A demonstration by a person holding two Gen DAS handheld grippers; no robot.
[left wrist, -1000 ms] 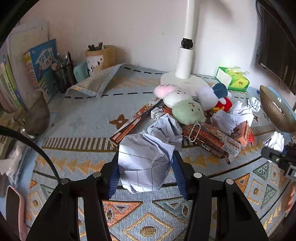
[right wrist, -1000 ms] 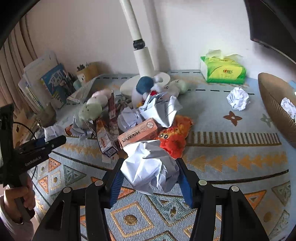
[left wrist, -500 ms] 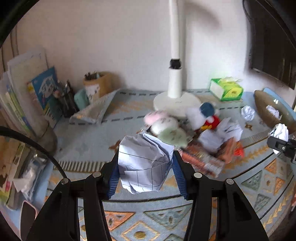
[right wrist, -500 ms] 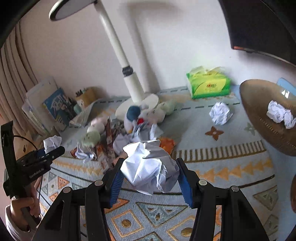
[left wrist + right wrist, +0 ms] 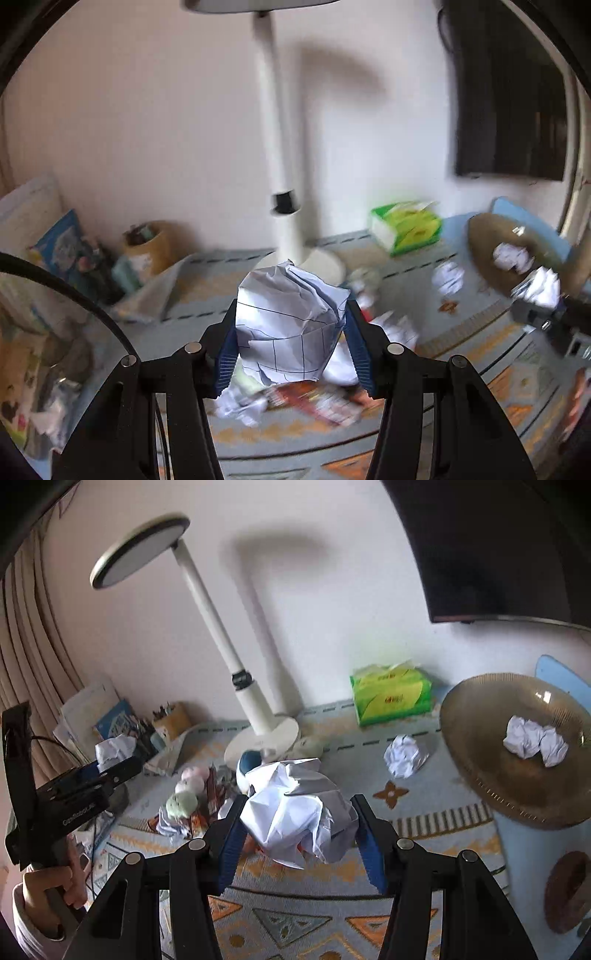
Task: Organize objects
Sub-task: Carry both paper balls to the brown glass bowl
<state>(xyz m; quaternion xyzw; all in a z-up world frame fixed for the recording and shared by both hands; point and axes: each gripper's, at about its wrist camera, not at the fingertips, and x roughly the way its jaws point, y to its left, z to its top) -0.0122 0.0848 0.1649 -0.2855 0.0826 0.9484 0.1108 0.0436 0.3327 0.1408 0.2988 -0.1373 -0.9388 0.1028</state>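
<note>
A crumpled lined paper [image 5: 291,325] is clamped in the left gripper [image 5: 291,343]; a crumpled white paper [image 5: 295,812] is clamped in the right gripper [image 5: 297,830], at frame centre.

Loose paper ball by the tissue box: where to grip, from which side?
Grip the loose paper ball across its crumpled middle, coming from above: it lies alone on the cloth between tissue box and brown bowl, roundish, no handle. Both grippers already hold paper.
</note>
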